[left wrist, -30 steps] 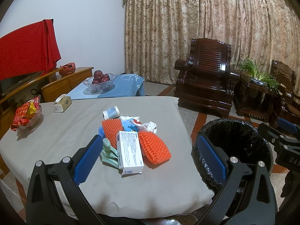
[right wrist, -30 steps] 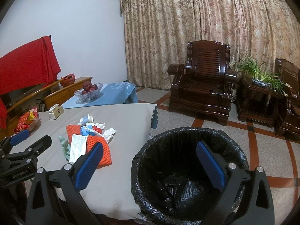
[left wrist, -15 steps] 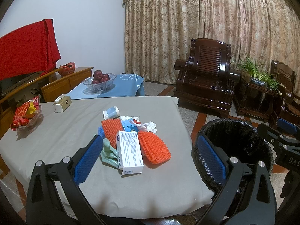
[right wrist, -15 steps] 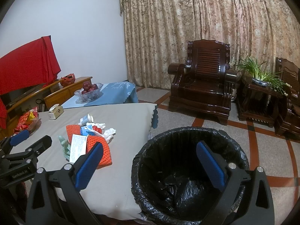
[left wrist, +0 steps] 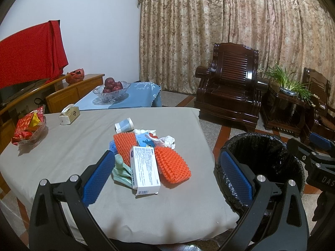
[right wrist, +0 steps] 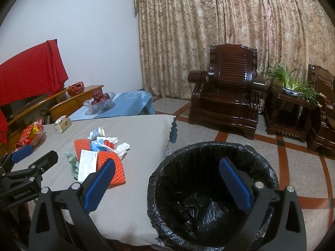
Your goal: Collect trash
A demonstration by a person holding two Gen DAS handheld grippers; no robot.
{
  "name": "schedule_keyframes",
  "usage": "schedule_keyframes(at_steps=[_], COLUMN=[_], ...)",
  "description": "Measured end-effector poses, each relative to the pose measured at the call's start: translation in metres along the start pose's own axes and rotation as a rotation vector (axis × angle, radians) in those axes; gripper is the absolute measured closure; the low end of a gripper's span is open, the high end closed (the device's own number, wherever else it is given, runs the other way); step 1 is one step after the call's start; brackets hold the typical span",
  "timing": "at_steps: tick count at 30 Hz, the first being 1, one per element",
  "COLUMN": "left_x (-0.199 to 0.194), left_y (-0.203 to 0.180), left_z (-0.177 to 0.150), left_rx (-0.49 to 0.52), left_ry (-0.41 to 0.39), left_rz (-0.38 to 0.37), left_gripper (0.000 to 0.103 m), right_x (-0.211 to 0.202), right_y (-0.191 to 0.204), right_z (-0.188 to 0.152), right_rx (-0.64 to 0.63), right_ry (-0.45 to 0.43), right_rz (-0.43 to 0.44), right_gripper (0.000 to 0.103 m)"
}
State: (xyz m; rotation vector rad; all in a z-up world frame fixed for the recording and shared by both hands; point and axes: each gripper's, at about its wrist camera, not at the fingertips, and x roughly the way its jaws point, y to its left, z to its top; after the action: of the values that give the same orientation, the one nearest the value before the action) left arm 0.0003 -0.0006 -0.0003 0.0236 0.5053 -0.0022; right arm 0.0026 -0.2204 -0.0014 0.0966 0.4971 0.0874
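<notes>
Nothing's really budged over the last second: both the left hand-held gripper [left wrist: 165, 167] and right hand-held gripper [right wrist: 167, 179] still hang spread wide and empty, trash pile [left wrist: 146, 150] untouched mid-bench [left wrist: 62, 146], bin [right wrist: 209, 198] just beside it, so collecting hasn't started.

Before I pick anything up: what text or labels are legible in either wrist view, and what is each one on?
"DAS", cut off at the frame edge: right gripper body.
"GenRobot.AI": left gripper body.
White box: printed lines, too small to read.
Blue packet: characters, blurred.
Tissue box: emblem only, unreadable.
</notes>
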Motion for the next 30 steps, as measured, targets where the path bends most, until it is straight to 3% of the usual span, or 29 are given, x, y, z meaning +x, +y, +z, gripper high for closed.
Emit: schedule_keyframes(at_steps=[18,30], left_x=[0.012,0.063], left_y=[0.012,0.083], left_z=[-0.002,-0.027], left_rx=[-0.002,-0.025], left_ry=[-0.001,0.031], left_rz=[0.009,0.164], left_gripper=[0.005,0.005], right_x=[0.02,0.078], right_y=[0.015,0.063], right_z=[-0.007,-0.008], right_rx=[-0.004,-0.069], right_ry=[0.012,0.043], right_rz=[0.019,0.155], right_gripper=[0.006,0.006])
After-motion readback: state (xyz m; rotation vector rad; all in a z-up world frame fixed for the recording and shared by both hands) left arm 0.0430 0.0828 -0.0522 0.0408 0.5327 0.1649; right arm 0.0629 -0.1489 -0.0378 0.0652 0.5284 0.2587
